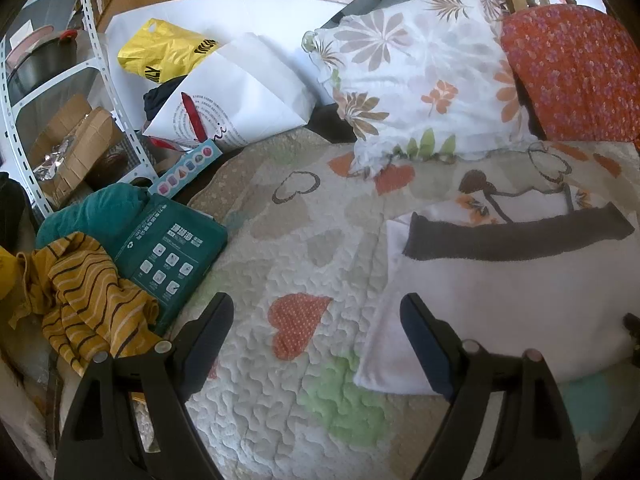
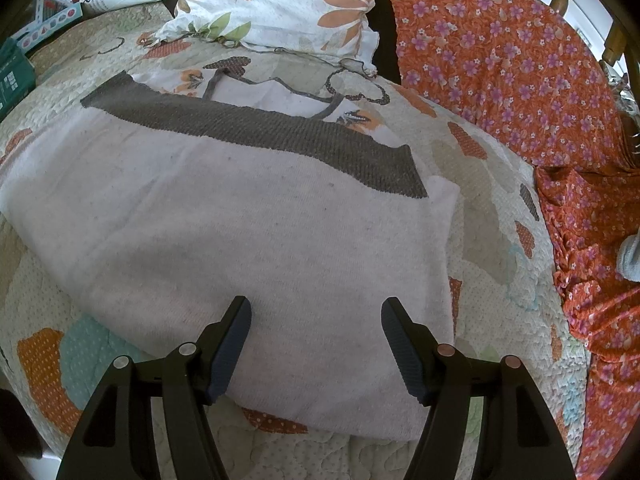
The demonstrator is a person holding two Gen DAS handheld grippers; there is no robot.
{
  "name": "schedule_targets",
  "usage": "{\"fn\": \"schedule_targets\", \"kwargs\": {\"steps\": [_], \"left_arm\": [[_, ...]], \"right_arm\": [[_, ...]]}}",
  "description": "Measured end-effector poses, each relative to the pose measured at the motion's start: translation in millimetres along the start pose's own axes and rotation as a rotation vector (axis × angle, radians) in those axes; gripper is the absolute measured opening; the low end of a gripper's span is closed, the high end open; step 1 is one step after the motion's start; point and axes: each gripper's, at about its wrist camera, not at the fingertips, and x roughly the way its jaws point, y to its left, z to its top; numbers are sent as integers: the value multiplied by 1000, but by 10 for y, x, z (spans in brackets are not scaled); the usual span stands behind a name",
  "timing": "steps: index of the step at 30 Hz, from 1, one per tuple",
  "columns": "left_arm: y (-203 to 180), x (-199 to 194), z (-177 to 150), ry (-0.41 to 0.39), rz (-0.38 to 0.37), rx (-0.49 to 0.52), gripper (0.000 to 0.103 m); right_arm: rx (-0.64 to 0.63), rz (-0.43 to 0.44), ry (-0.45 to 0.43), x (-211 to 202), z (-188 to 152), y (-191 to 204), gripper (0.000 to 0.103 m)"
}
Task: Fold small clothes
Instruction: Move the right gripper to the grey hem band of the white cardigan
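A small white garment (image 2: 240, 232) with a dark grey ribbed band (image 2: 256, 136) lies folded flat on the quilted bed cover (image 2: 492, 208). It also shows in the left wrist view (image 1: 500, 300), at the right. My right gripper (image 2: 316, 320) is open and empty, just above the garment's near part. My left gripper (image 1: 316, 316) is open and empty over the quilt (image 1: 280, 240), with its right finger at the garment's left edge. A second piece with grey trim (image 2: 276, 92) lies under the garment's far edge.
A floral pillow (image 1: 420, 72) and an orange flowered cloth (image 2: 520, 80) lie at the far and right sides. At the left are a yellow striped garment (image 1: 88, 300), a teal package (image 1: 168, 252), a white paper bag (image 1: 240, 96), a yellow bag (image 1: 164, 52) and a metal shelf (image 1: 60, 92).
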Motion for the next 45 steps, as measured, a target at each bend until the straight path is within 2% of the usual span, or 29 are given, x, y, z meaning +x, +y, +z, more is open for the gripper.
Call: {"fn": "schedule_targets", "kwargs": {"steps": [13, 29, 42, 45], "left_arm": [[11, 83, -40, 41, -40, -5, 85], [18, 299, -113, 169, -89, -10, 85], [33, 378, -135, 197, -109, -5, 85], [98, 447, -114, 184, -78, -27, 85]], "right_arm": [[-2, -1, 2, 9, -18, 14, 73], [-2, -1, 4, 17, -26, 23, 74], [-8, 6, -1, 24, -33, 30, 74], [-10, 24, -21, -14, -41, 38, 74]]}}
